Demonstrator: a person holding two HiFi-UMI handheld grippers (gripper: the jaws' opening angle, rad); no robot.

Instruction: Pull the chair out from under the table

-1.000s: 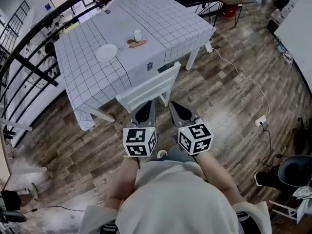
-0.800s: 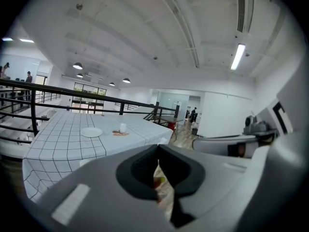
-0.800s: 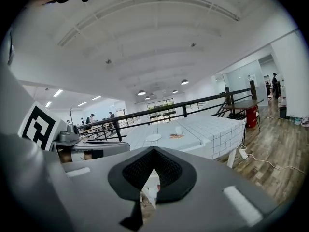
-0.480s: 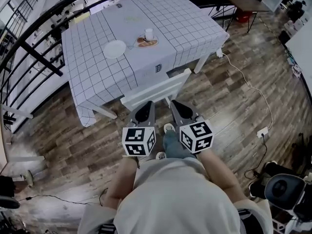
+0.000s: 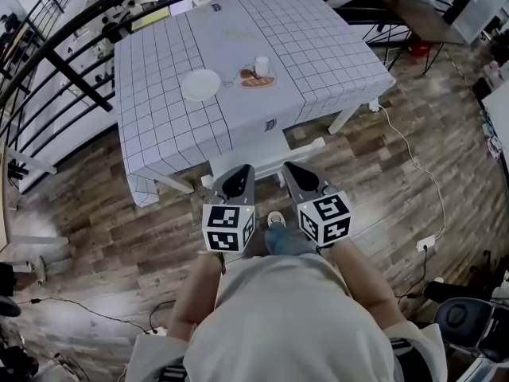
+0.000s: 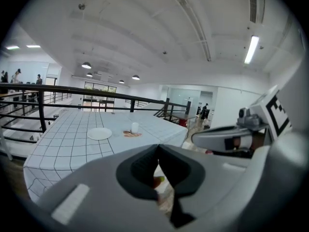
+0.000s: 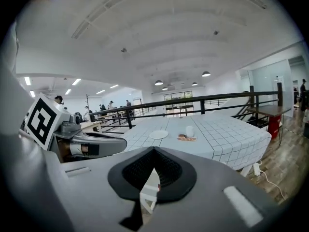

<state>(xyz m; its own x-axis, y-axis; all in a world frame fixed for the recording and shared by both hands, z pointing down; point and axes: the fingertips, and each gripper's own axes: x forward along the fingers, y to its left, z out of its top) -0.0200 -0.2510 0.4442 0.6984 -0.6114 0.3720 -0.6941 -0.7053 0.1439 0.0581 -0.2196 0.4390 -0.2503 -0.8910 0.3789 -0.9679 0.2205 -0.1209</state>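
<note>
At the near edge of the table (image 5: pixel 159 134) stands one chair (image 5: pixel 266 159). It is pushed in, so that only its back and a little of its frame show past the overhanging cloth. The chair is white, with a plain straight top rail that runs slightly aslant across the head view, and it stands on a dark wooden plank floor (image 5: pixel 374 181).

The single table wears a white cloth ruled in thin dark squares. Three things sit on it, near its middle: one round white plate (image 5: pixel 201 84), one white cup (image 5: pixel 262 65) and one small dish of food (image 5: pixel 257 80) just in front of the cup.

There are two grippers, each carrying one cube with square markers. The left gripper (image 5: pixel 238 173) and the right gripper (image 5: pixel 294 169) are side by side, both pointing at the chair back, their tips right at the rail; I cannot tell whether either touches it.

In the left gripper view the left gripper (image 6: pixel 158 149) has its jaws together at the tip, with nothing clamped between them. In the right gripper view the right gripper (image 7: pixel 153 150) likewise has its jaws together and empty, and white chair parts (image 7: pixel 147 190) show through the gap behind the tip.

One shoe (image 5: pixel 275 219) of the person shows between the cubes. One white cable (image 5: pixel 413 153) trails over the floor to the right of the table. A black railing (image 5: pixel 71 78) runs along the far and left sides.
</note>
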